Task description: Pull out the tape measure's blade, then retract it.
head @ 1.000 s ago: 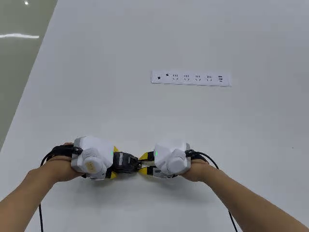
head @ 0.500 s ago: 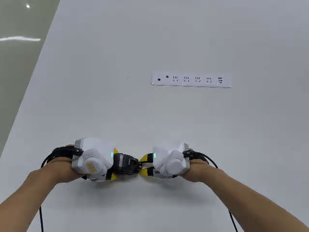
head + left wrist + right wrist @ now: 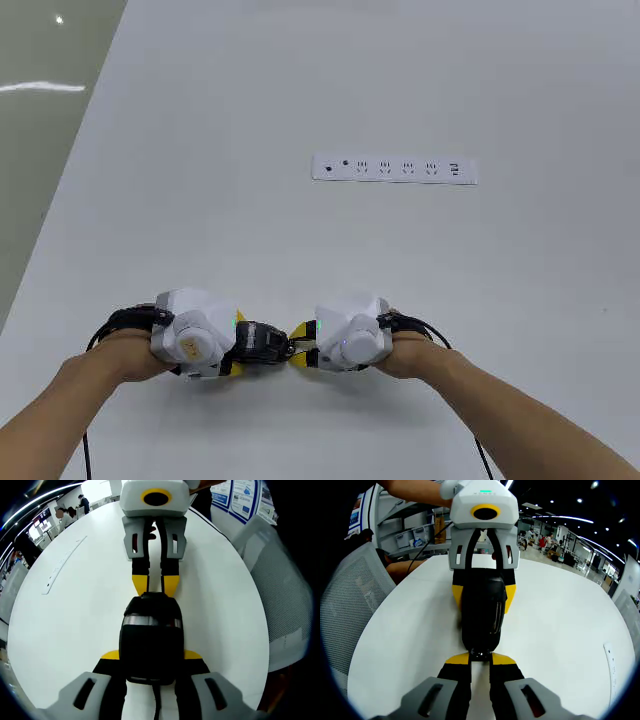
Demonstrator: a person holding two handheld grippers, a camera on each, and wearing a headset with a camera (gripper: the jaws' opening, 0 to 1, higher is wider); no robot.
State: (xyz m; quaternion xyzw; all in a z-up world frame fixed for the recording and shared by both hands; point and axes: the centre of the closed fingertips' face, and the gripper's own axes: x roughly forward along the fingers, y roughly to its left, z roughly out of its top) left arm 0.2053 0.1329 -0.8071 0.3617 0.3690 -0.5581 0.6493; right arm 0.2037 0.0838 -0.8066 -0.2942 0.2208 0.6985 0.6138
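A black tape measure rests low over the white table, between the two grippers. My left gripper is shut on its case. In the left gripper view the case sits between my yellow-tipped fingers. My right gripper faces it from the right, jaws nearly together on the blade's end hook at the case mouth. The right gripper view shows the small hook pinched by my fingertips, with the case just beyond. No length of blade shows between hook and case.
A white power strip lies flat on the table farther back, also seen as a strip in the left gripper view. The table's left edge borders grey floor. A mesh chair stands beside the table. Cables trail from both grippers.
The right gripper has edged slightly left toward the tape case. Both grippers keep their holds, and the rest of the shift is the head camera moving.
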